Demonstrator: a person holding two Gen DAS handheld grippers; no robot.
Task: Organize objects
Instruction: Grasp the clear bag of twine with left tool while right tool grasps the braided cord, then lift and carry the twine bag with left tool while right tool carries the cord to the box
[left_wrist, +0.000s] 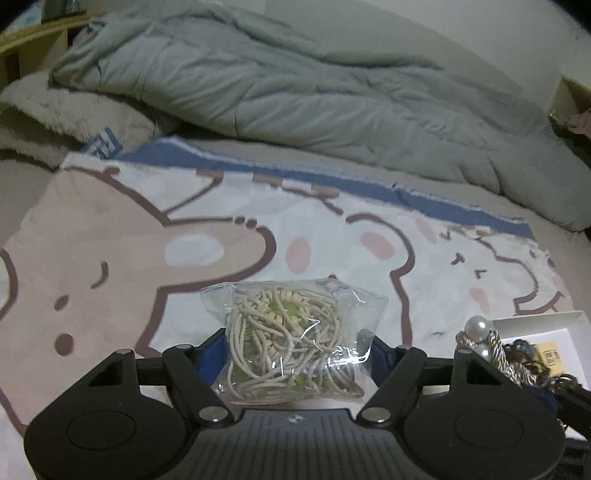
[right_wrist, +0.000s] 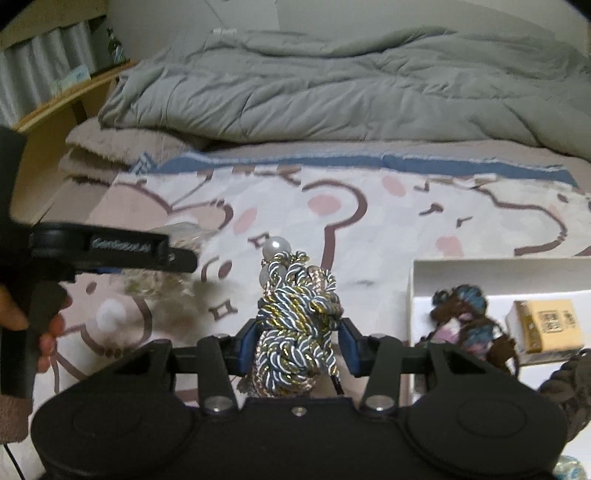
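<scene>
Left gripper (left_wrist: 297, 345): blue-padded fingers pinch a clear plastic bag of beige cord (left_wrist: 295, 332), held above the cartoon-print blanket (left_wrist: 110, 236). Right gripper (right_wrist: 295, 341): fingers pinch a twisted blue, white and gold rope bundle (right_wrist: 295, 325) topped by a pearl bead (right_wrist: 274, 246), standing upright between them.

Surroundings: the blanket covers the near part of the bed; a rumpled grey duvet (right_wrist: 332, 96) lies along its far side, and a folded fleecy blanket (right_wrist: 110, 147) sits at the far left corner. A wooden shelf (right_wrist: 70, 99) stands beyond the bed's left edge. A white open box (right_wrist: 480, 269) lies on the blanket to the right of the right gripper; inside are a brown-and-blue yarn item (right_wrist: 465, 321) and a small yellow carton (right_wrist: 546, 325). A dark braided item (right_wrist: 569, 384) overlaps the box's near edge.

Clearance: in the right wrist view the left gripper is close at left, level with the rope bundle. The middle of the blanket ahead of both grippers carries nothing up to the duvet.
</scene>
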